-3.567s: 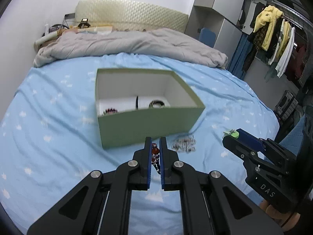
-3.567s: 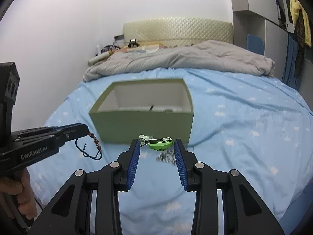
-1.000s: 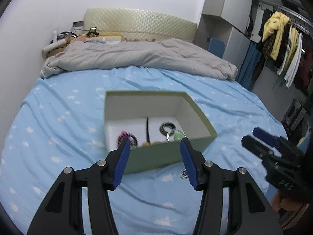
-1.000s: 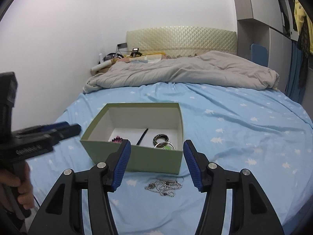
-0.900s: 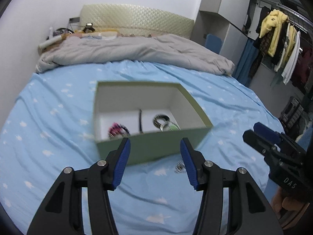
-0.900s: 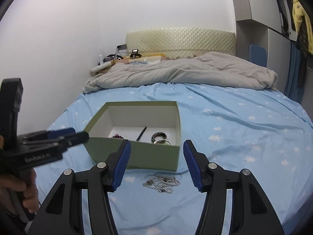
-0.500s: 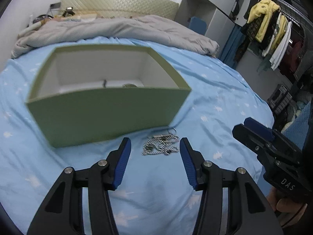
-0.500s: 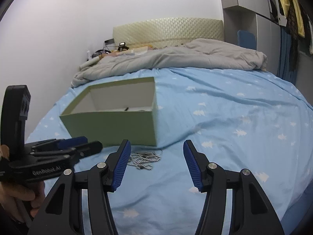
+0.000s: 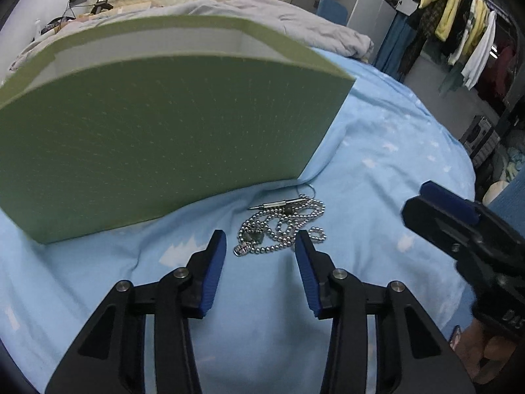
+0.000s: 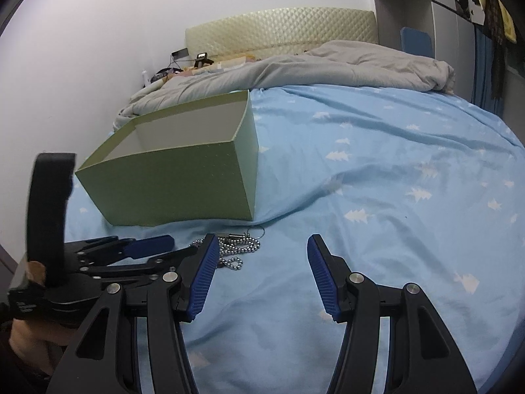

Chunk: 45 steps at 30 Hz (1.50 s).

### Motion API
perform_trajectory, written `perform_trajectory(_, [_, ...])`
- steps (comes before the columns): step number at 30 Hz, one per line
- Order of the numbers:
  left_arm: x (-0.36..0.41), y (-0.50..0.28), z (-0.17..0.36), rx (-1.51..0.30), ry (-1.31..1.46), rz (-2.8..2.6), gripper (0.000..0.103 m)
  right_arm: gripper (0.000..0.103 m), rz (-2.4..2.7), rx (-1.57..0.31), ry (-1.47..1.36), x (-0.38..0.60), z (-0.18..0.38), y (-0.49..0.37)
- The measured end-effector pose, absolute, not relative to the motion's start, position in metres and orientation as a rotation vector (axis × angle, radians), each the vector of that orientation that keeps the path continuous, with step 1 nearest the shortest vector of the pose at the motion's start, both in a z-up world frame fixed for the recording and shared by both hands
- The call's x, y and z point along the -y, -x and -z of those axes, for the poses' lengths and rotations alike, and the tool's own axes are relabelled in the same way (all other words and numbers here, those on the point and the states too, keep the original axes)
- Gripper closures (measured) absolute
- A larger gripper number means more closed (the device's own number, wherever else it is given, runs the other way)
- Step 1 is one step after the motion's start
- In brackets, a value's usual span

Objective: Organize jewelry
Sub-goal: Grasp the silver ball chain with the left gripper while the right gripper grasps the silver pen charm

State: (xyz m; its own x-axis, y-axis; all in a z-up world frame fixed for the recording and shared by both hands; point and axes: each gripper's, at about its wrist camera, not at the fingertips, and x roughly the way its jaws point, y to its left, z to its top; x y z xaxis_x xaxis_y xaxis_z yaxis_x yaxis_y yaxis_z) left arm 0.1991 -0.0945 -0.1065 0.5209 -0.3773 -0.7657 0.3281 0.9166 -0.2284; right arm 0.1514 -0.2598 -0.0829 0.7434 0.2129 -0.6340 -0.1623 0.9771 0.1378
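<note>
A silver ball-chain necklace (image 9: 282, 223) with small pendants lies tangled on the blue sheet in front of the green box (image 9: 157, 138). My left gripper (image 9: 261, 239) hovers low over it, jaws closing, the chain lying just ahead of and between the blue tips, which do not press on it. In the right wrist view the same chain (image 10: 234, 249) shows beside the box (image 10: 183, 177), partly hidden by my right gripper's left finger. My right gripper (image 10: 262, 243) stands open over bare sheet to the right of the chain. The box's contents are hidden.
The blue tree-print bed sheet (image 10: 393, 180) stretches to the right. A grey duvet (image 10: 328, 69) is bunched at the headboard. Clothes hang on a rack (image 9: 459, 26) beyond the bed's right side. A hand (image 10: 26, 338) holds the left gripper at lower left.
Both grippers have come down and forward towards the sheet. The box now fills the left wrist view and hides its contents. The left jaws have narrowed around the chain's position.
</note>
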Motion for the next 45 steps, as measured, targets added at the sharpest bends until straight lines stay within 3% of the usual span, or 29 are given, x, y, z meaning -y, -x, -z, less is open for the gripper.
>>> perform_trajectory(4, [0.098, -0.201, 0.112, -0.922, 0.03, 0.424, 0.059, 0.045, -0.198, -0.712, -0.084, 0.262, 0.085, -0.156])
perform_trajectory(6, [0.101, -0.2, 0.112, -0.923, 0.014, 0.43, 0.067, 0.038, -0.19, -0.71, -0.08, 0.262, 0.086, -0.156])
perform_trajectory(10, [0.106, -0.197, 0.113, -0.925, -0.017, 0.45, 0.079, 0.036, -0.189, -0.725, -0.079, 0.26, 0.087, -0.159])
perform_trajectory(12, [0.106, -0.196, 0.113, -0.925, -0.018, 0.468, 0.093, 0.036, -0.188, -0.725, -0.067, 0.258, 0.086, -0.159])
perform_trajectory(15, [0.102, -0.194, 0.112, -0.93, 0.013, 0.491, 0.098, 0.036, -0.191, -0.728, -0.067, 0.256, 0.087, -0.16])
perform_trajectory(45, [-0.002, -0.177, 0.095, -0.852, 0.244, 0.34, 0.098, 0.037, -0.189, -0.778, -0.015, 0.2, 0.124, -0.2])
